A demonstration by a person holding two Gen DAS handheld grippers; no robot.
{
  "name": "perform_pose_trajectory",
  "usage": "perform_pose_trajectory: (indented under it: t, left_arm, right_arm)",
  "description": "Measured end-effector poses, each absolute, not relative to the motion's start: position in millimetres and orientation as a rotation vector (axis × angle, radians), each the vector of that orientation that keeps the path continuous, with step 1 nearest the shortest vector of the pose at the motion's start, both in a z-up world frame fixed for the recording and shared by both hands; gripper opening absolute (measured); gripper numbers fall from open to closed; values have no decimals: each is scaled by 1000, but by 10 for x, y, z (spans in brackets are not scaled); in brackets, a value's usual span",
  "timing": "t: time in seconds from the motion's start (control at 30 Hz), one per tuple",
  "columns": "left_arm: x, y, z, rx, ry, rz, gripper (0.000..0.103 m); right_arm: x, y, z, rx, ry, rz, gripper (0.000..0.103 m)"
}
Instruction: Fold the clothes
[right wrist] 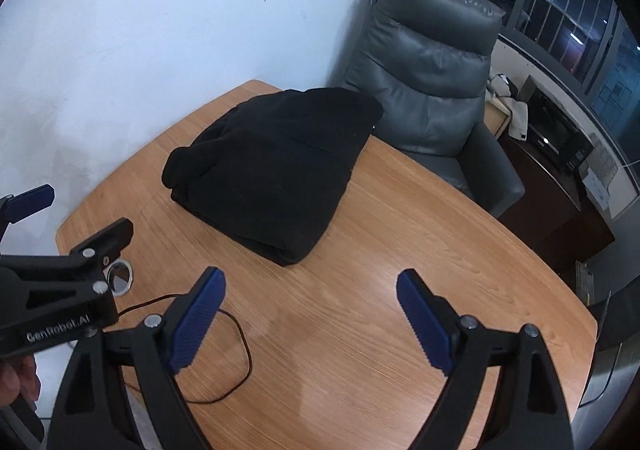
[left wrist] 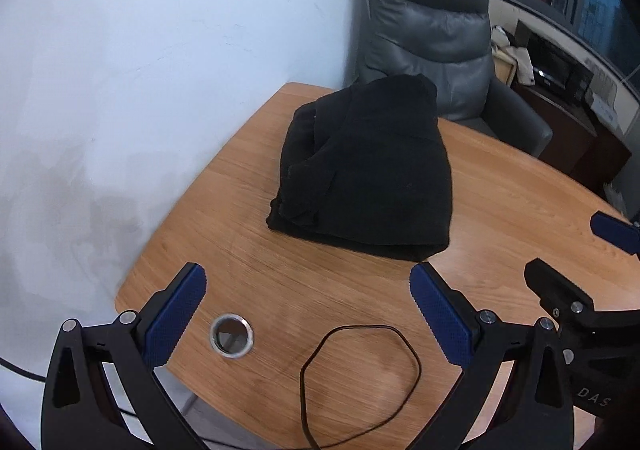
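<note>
Clothes (left wrist: 368, 170) sit in a folded black pile on the tabletop (left wrist: 520, 186), ahead of both wide-open, empty claws: left claw (left wrist: 308, 314), right claw (right wrist: 310, 314). Folding looks done.

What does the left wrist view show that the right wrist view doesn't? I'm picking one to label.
Only the left wrist view shows the whole cable loop. Only the right wrist view shows part of a hand and the "GenRobot.AI" lettering on the left gripper. Both show the folded black garment, wooden table, grommet hole and grey armchair.
</note>
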State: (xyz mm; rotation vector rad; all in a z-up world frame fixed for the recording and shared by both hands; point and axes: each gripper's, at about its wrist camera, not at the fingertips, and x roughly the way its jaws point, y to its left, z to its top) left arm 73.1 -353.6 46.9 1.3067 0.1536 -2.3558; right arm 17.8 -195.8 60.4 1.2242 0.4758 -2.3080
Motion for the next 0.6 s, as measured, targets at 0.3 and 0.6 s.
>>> perform_pose_trajectory:
  t: [0.3, 0.6]
  left_arm:
    - [669, -3604, 499, 1270, 122, -2342, 103]
    - [729, -3652, 604, 1169, 121, -2279, 103]
  right_arm:
    - [81, -2269, 505, 1273, 471, -2333, 90]
    - [37, -2352, 518, 1257, 492, -2338, 90]
